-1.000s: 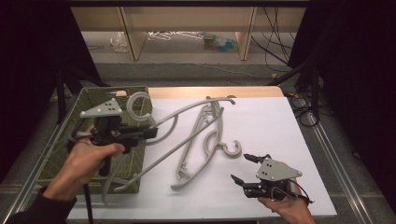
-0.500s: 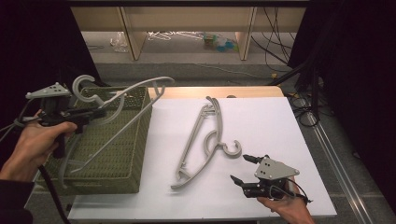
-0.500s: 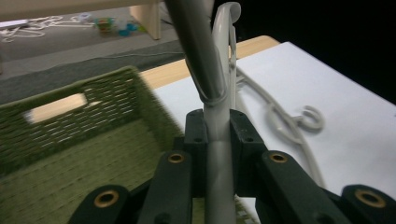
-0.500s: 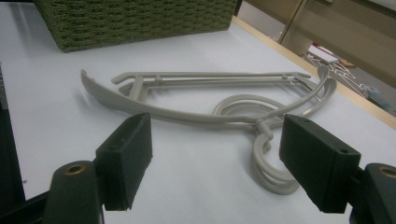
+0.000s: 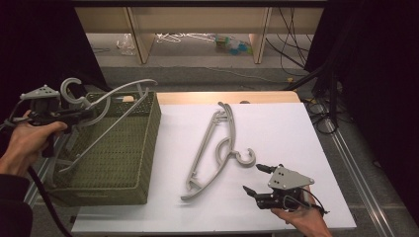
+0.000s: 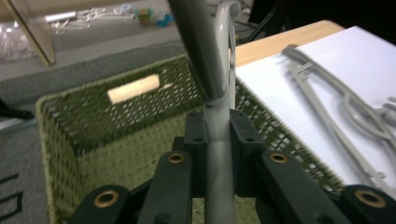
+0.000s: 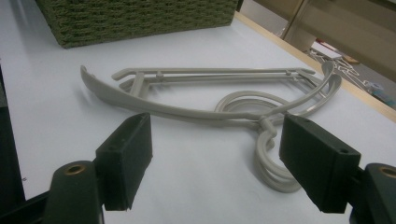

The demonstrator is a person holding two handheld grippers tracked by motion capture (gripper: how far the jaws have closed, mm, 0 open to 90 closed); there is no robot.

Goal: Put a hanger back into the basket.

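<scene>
High view: left gripper (image 5: pixel 86 114) clamped on a grey hanger (image 5: pixel 106 118), held above the green basket (image 5: pixel 126 163) at the table's (image 5: pixel 296 128) left edge, hook up-left, long axis slanting down-left. Loose hangers (image 5: pixel 212 148) lie mid-table, hooks toward the right gripper (image 5: pixel 250 180), which stands wide open, empty.

Left gripper view: jaws pinch the hanger's bar.

Right gripper view: jaws apart, hooks between.

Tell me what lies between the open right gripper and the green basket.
In the high view, grey hangers lie on the white tabletop between the right gripper and the basket.
</scene>
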